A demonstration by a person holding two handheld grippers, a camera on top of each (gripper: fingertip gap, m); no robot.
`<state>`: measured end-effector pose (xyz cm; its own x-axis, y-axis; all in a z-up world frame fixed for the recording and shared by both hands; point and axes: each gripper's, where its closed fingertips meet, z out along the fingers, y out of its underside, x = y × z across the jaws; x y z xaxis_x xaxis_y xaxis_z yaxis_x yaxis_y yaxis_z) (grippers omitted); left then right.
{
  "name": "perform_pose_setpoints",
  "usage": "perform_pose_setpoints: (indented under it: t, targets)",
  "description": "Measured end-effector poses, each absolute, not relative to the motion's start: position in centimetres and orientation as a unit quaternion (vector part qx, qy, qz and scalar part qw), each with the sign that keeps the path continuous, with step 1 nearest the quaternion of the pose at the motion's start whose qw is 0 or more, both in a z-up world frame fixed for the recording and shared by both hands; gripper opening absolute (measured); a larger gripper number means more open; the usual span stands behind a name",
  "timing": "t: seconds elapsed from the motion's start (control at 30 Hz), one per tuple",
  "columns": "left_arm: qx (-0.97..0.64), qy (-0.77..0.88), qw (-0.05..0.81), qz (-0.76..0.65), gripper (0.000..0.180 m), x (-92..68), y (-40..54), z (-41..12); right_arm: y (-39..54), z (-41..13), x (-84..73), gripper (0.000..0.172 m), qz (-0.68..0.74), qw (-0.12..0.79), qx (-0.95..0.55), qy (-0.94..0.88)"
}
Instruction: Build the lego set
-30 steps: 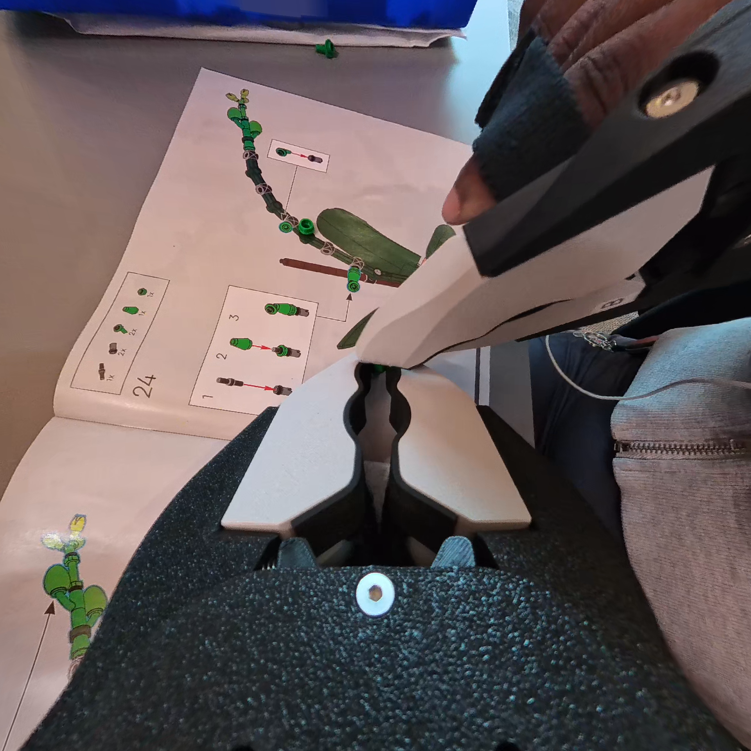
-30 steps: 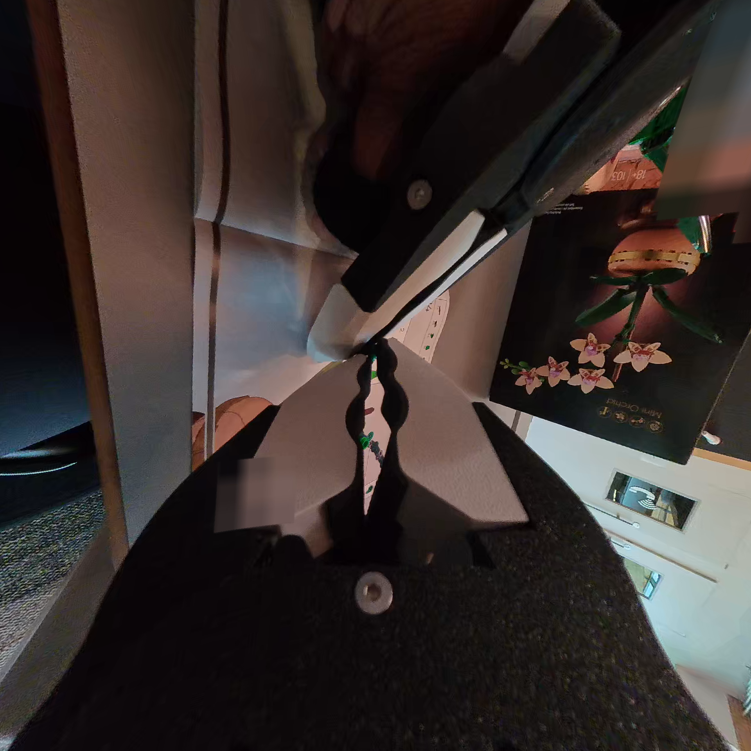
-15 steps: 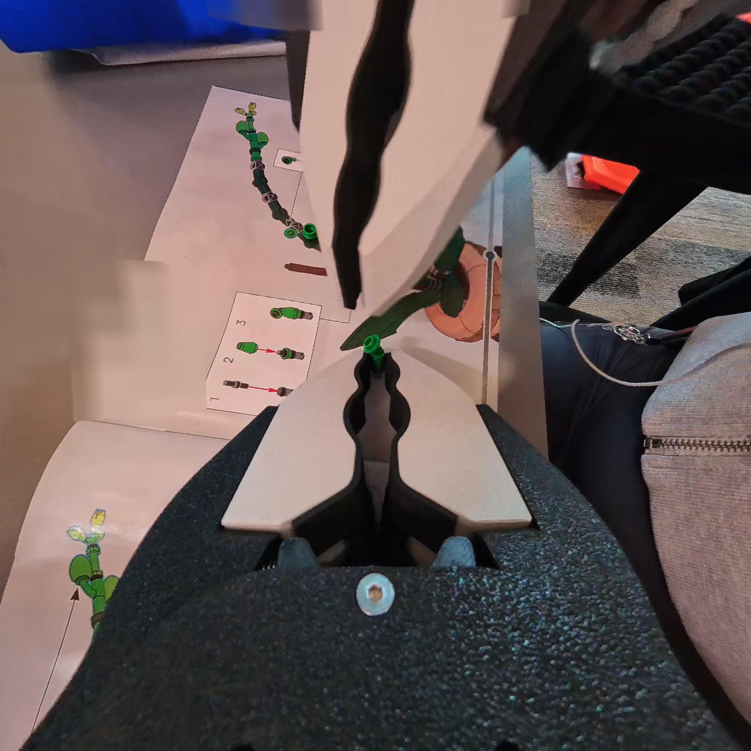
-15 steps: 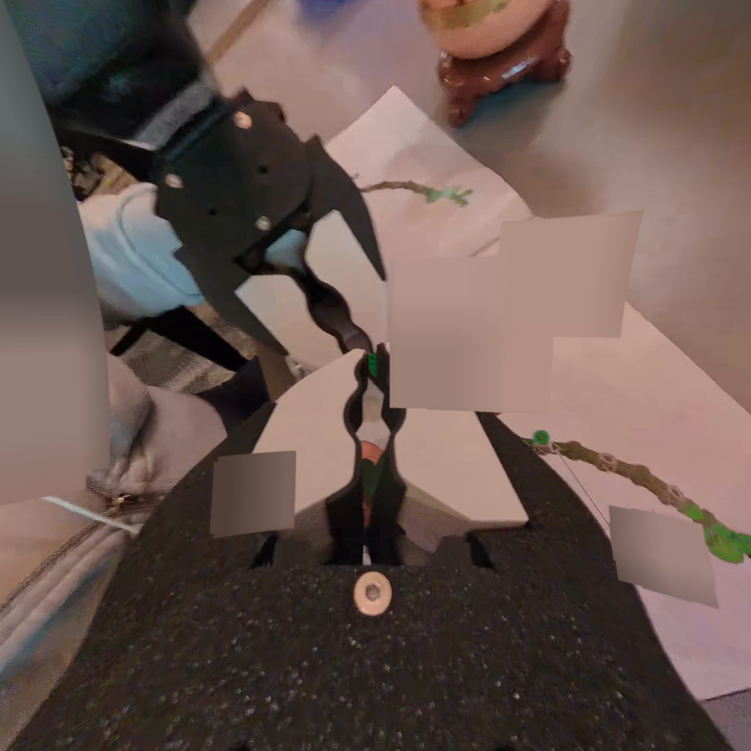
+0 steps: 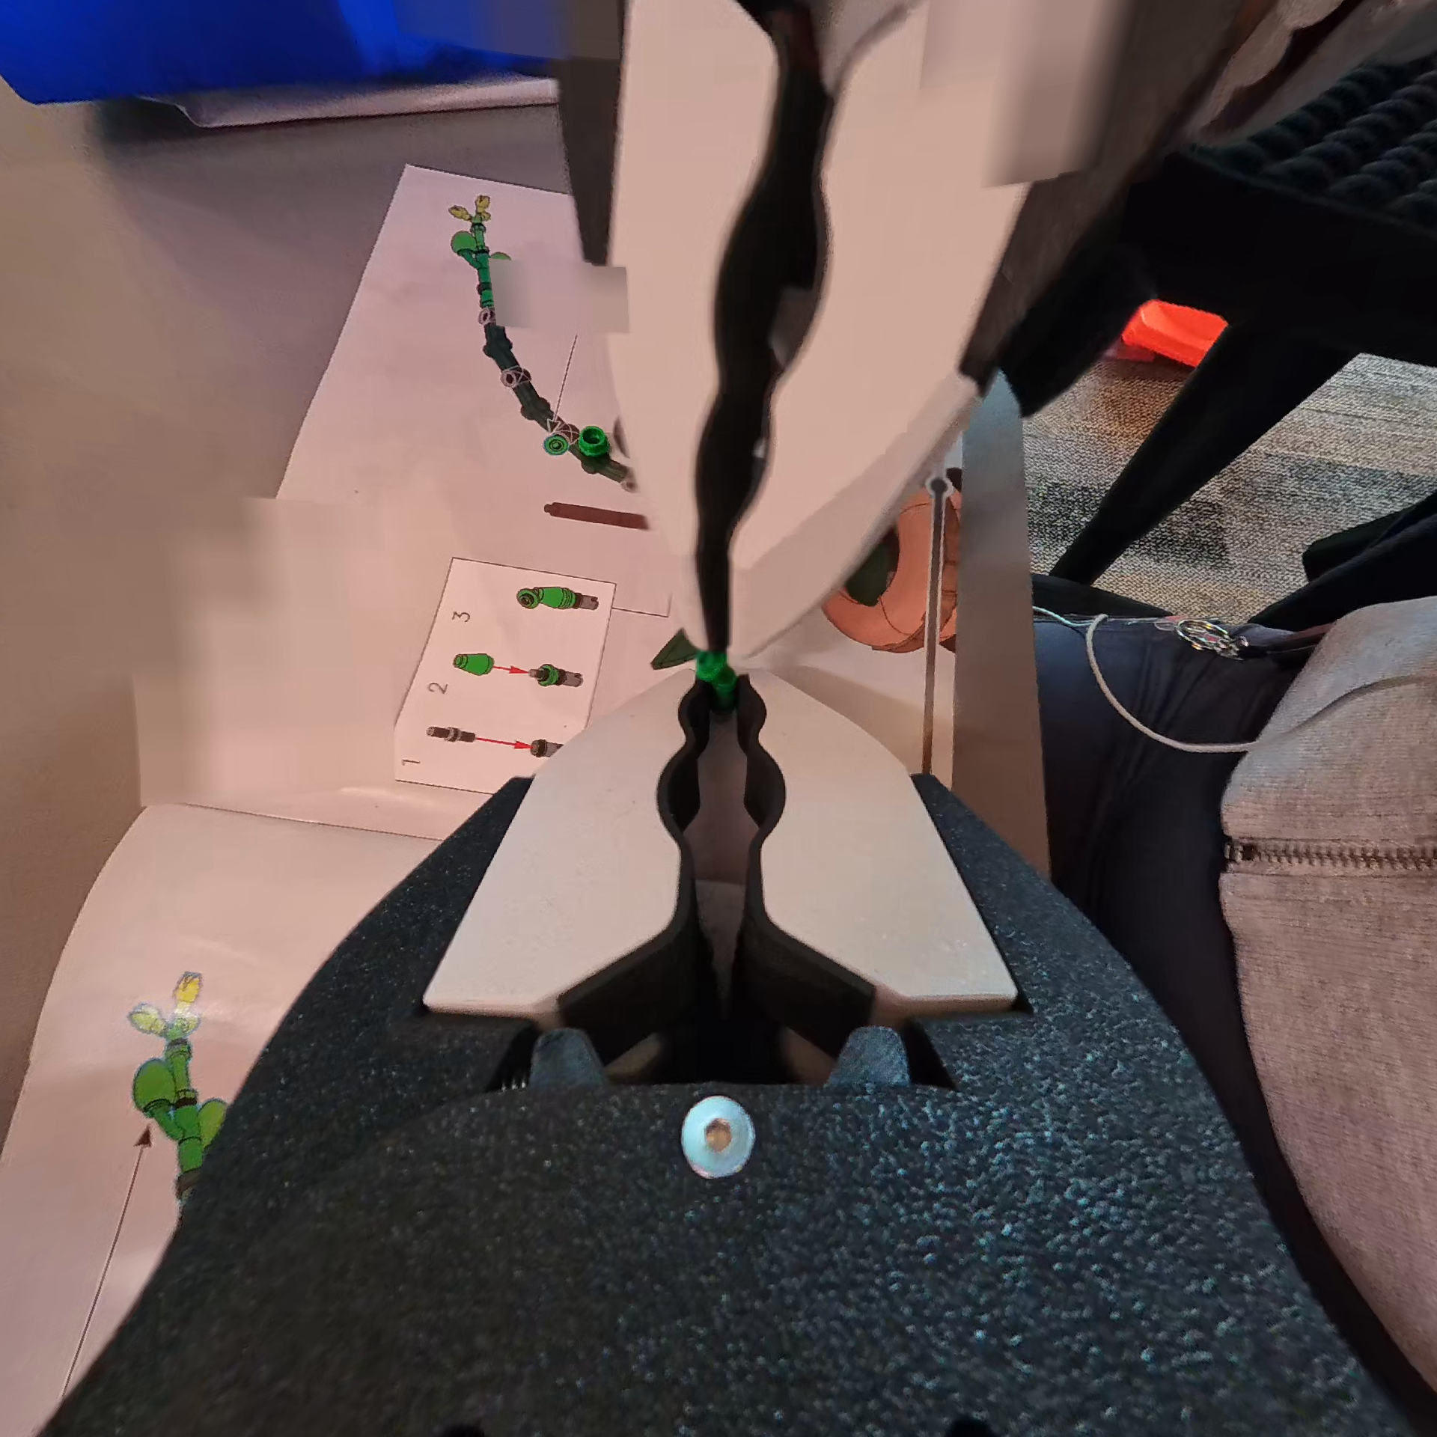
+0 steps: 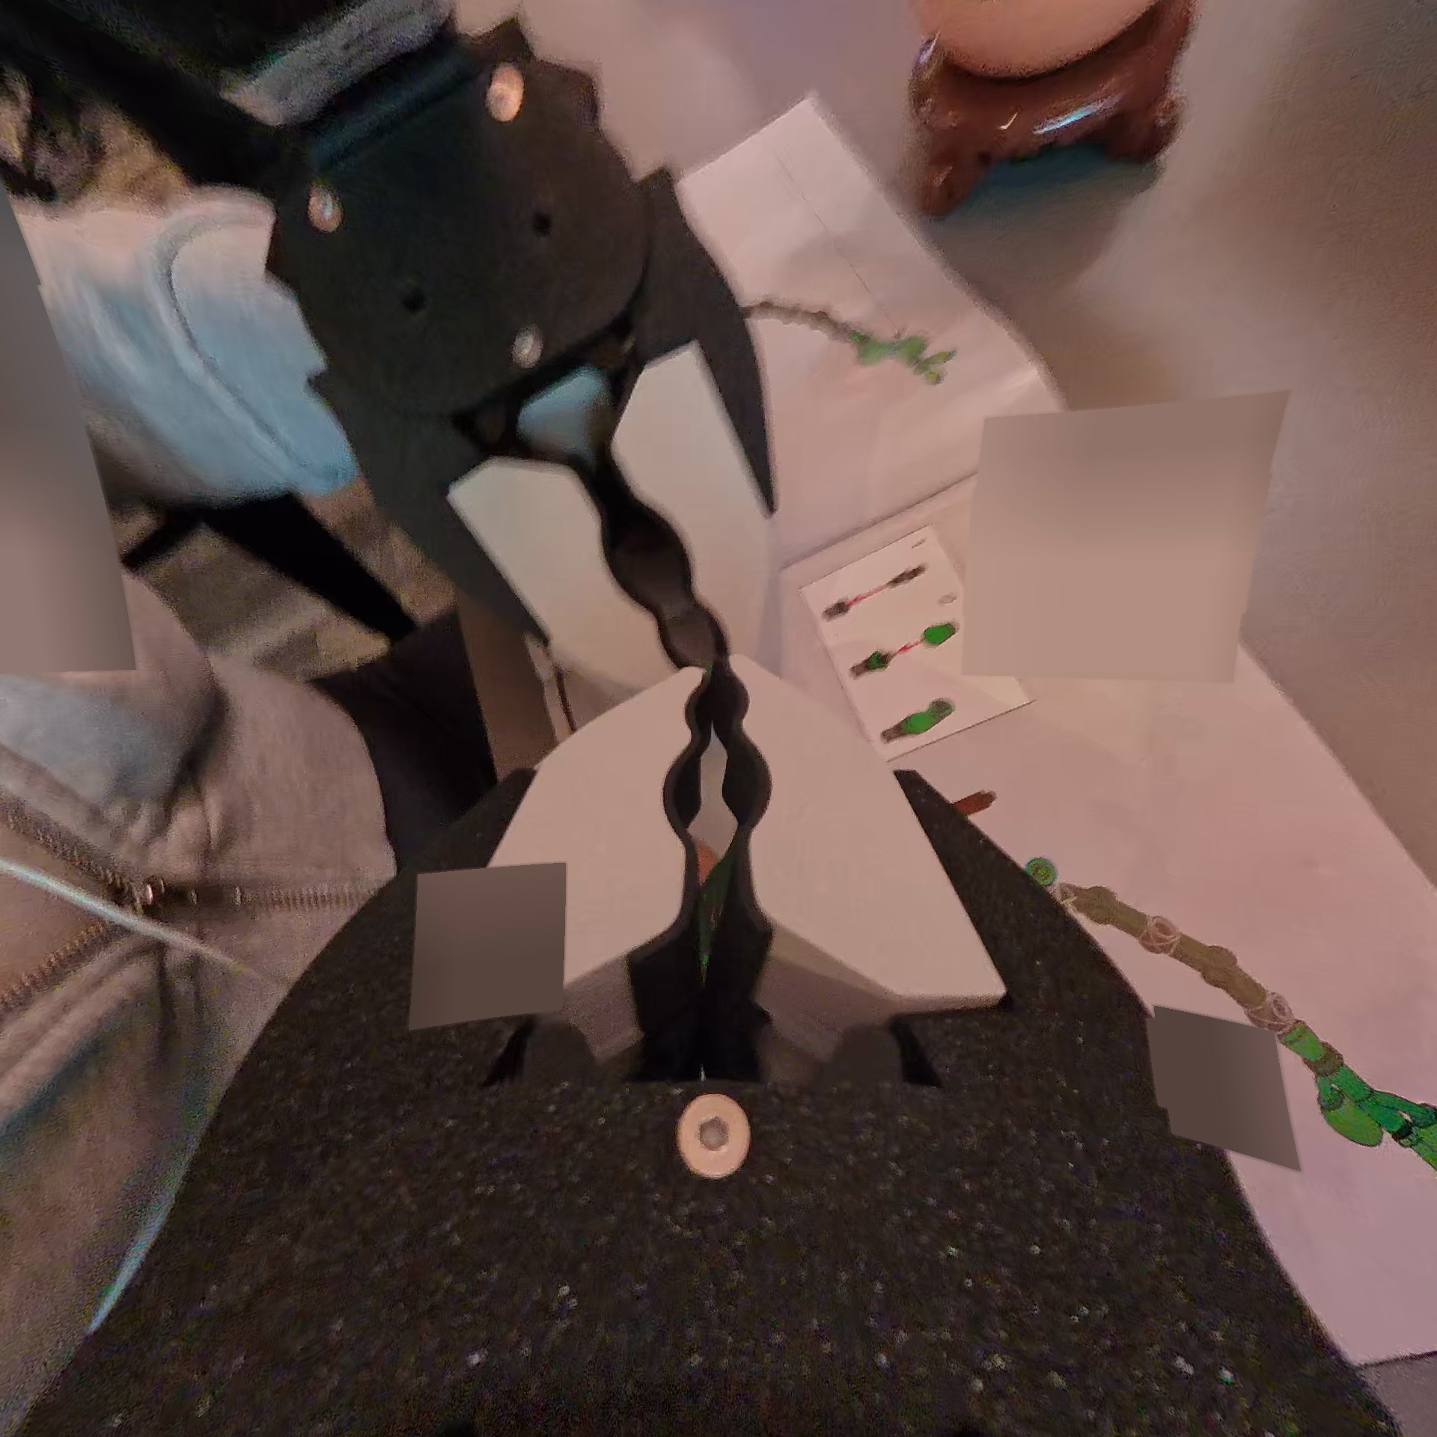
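Note:
In the left wrist view my left gripper (image 5: pixel 719 697) is shut on a small bright green stud piece (image 5: pixel 717 678), which sticks out past its tips. It hangs over an open instruction booklet (image 5: pixel 373 482). My right gripper (image 5: pixel 711 644) comes down from above with its jaws shut, and its tips meet the top end of the green piece. In the right wrist view my right gripper (image 6: pixel 711 686) stands tip to tip with the left gripper (image 6: pixel 698 655). Only a sliver of green (image 6: pixel 709 670) shows between them.
The booklet (image 6: pixel 1166 816) lies on a grey table whose edge (image 5: pixel 999 622) runs at the right. A brown pot base (image 6: pixel 1050 117) stands at the far side. A person's grey zipped jacket (image 5: pixel 1337 894) is close by. A blue object (image 5: pixel 194 39) lies at the back. The tips of both grippers are at nearly the same place. Left tips and right tips are each some 20 centimetres from the brown pot base (image 6: pixel 1050 117).
My right gripper swung from lying across the left tips to pointing down, drew a little away, and has come back onto the green piece. My left gripper kept hold of the piece.

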<state>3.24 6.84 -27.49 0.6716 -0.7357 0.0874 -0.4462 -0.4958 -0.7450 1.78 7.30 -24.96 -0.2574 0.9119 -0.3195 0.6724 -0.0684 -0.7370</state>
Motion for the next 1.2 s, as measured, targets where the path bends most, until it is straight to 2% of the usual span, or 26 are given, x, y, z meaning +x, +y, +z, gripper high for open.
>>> perform_pose_setpoints:
  t: [0.33, 0.43, 0.53, 0.83, 1.2]
  targets:
    - [-0.843, 0.344, 0.35, -0.219, 0.006, 3.25, 6.85, -27.56, 7.57, -24.94, 1.75, 0.0, 0.359, 0.153, -0.56, -0.731]
    - [-0.842, 0.346, 0.352, -0.215, 0.006, 3.22, 6.84, -27.5, 8.06, -24.54, 1.56, 0.009, 0.349, 0.143, -0.546, -0.748]
    - [-0.843, 0.345, 0.351, -0.219, 0.006, 3.22, 6.87, -27.55, 7.54, -25.19, 1.65, 0.003, 0.33, 0.124, -0.525, -0.775]
    - [-0.843, 0.343, 0.348, -0.224, 0.006, 3.22, 6.84, -27.5, 7.38, -25.31, 1.65, 0.002, 0.254, 0.124, -0.48, -0.83]
    - [-0.843, 0.344, 0.348, -0.224, 0.006, 3.15, 6.75, -27.49, 7.19, -25.35, 1.57, 0.002, 0.223, 0.171, -0.475, -0.834]
